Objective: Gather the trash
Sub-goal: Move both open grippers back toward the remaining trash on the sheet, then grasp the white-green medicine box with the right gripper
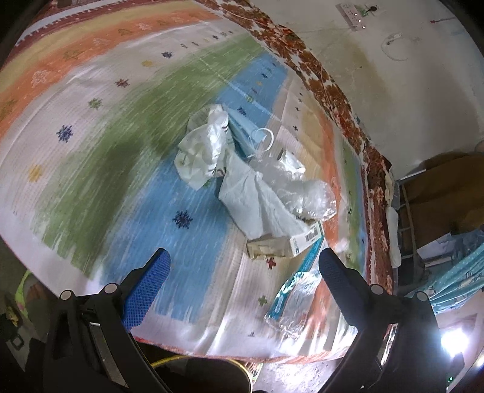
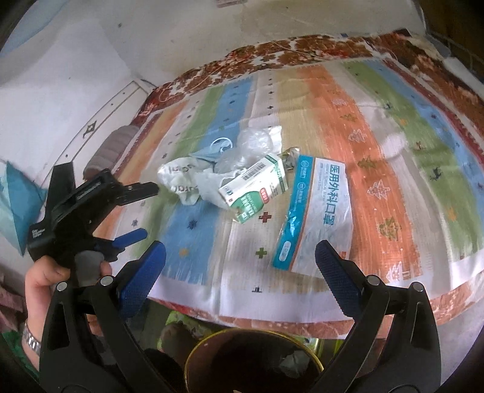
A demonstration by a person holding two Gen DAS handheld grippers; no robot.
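Hovering wide open, both tools (image 1: 243, 266) (image 2: 240, 260) hold nothing.

Under me a striped mat (image 1: 127, 127) runs in orange, green, blue and cream bands dotted with small star and cross motifs, edged by a rust-brown floral border (image 1: 329, 87). Past the border I see pale bare floor with a white power strip (image 1: 355, 13) lying on it. A grey rolled bolster (image 2: 113, 145) lies beside the mat's left edge.
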